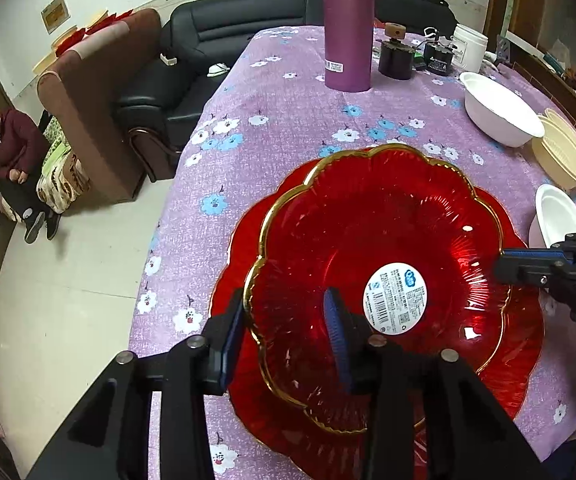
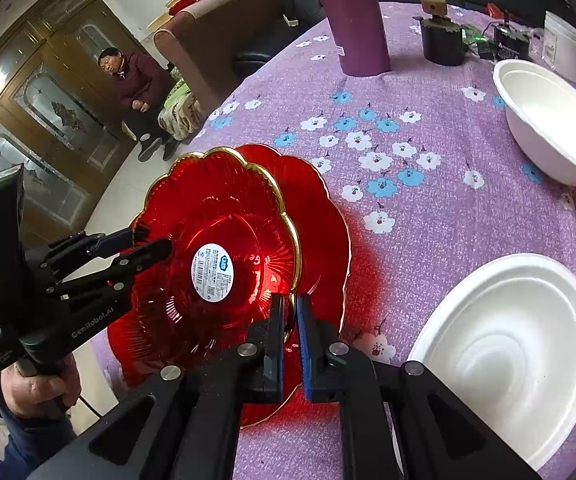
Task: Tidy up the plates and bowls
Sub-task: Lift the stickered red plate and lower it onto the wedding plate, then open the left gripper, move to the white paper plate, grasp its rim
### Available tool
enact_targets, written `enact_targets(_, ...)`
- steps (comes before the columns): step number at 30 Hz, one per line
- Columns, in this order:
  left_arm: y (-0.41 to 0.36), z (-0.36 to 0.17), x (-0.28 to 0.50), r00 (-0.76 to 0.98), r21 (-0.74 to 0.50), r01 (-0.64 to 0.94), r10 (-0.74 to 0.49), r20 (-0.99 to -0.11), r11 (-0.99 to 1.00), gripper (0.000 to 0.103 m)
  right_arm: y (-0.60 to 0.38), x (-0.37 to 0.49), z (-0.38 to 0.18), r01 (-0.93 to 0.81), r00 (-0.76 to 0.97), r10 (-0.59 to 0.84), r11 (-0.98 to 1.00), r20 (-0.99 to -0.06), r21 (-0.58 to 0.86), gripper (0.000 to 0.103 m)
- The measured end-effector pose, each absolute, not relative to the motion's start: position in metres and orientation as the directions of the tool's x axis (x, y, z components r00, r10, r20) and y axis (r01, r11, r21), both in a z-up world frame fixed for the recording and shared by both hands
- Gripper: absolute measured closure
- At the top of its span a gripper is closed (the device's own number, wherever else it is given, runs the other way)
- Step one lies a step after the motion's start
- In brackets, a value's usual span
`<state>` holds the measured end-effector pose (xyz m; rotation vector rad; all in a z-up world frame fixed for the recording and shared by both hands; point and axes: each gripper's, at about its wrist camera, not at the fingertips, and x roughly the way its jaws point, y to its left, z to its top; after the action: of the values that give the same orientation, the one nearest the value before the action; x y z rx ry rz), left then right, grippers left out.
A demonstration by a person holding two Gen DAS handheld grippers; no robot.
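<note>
Purple floral tablecloth (image 1: 288, 128) is stretching open beyond my tongs. I am straddling the gold-rimmed red plate's (image 1: 368, 220) near edge with left gripper (image 1: 288, 336) parted, pads loose; right gripper (image 2: 290, 340) is pinching its opposite rim, atop another red plate (image 2: 328, 216).

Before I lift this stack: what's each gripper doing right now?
Left gripper: open, its pads straddling the gold-rimmed red plate's rim without pressing it.
Right gripper: shut on the same plate's rim.
</note>
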<state>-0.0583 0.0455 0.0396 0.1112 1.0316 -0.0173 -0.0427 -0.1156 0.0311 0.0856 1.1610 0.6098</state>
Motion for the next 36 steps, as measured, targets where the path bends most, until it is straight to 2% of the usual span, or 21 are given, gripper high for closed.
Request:
enact_targets(5,0.038,0.037,-0.06,0.525,0.098,0.082,0.041,-0.85,0.992,0.05,-0.108,-0.045,0.031,-0.433,0.279,0.46,0.844,-0.843,0.317,0.09)
enact_targets(9,0.034,0.035,-0.061,0.529,0.11,0.088,0.047,-0.847,0.99,0.046,-0.102,-0.049,0.033,-0.456,0.287,0.454,0.839,-0.843,0.297,0.077)
enact_targets(14,0.035,0.037,-0.062,0.534,0.102,0.094,0.037,-0.845,0.99,0.039,-0.103,-0.051,0.036,-0.463,0.285,0.468,0.831,-0.836,0.308,0.07)
enact_targets(15,0.034,0.039,-0.063,0.54,0.108,0.093,0.041,-0.841,0.99,0.035,-0.104,-0.053,0.038,-0.462,0.287,0.47,0.831,-0.835,0.309,0.068)
enact_targets(18,0.033,0.04,-0.064,0.547,0.118,0.091,0.049,-0.836,0.989,0.033,-0.11,-0.055,0.042,-0.453,0.3,0.474,0.834,-0.827,0.314,0.059)
enact_targets(22,0.034,0.046,-0.07,0.568,0.125,0.078,0.059,-0.821,0.989,0.032,-0.122,-0.056,0.05,-0.44,0.305,0.513,0.823,-0.803,0.359,0.059)
enact_targets(26,0.034,0.062,-0.085,0.636,0.123,0.047,0.065,-0.769,0.991,0.027,-0.148,-0.067,0.064,-0.434,0.355,0.549,0.814,-0.757,0.386,0.059)
enact_targets(29,0.029,0.077,-0.105,0.716,0.095,0.036,0.041,-0.697,0.995,0.018,-0.175,-0.083,0.078,-0.438,0.426,0.572,0.808,-0.701,0.394,0.059)
enact_targets(31,0.016,0.087,-0.121,0.767,0.062,0.063,-0.008,-0.642,0.996,0.005,-0.197,-0.096,0.087,-0.424,0.499,0.561,0.823,-0.661,0.378,0.059)
enact_targets(32,0.009,0.09,-0.126,0.782,0.054,0.077,-0.026,-0.623,0.996,0.002,-0.207,-0.102,0.09,-0.416,0.532,0.55,0.832,-0.644,0.367,0.059)
enact_targets(36,-0.038,0.097,-0.138,0.817,0.103,0.142,-0.058,-0.574,0.985,0.0,-0.247,-0.128,0.094,-0.353,0.64,0.466,0.884,-0.611,0.305,0.059)
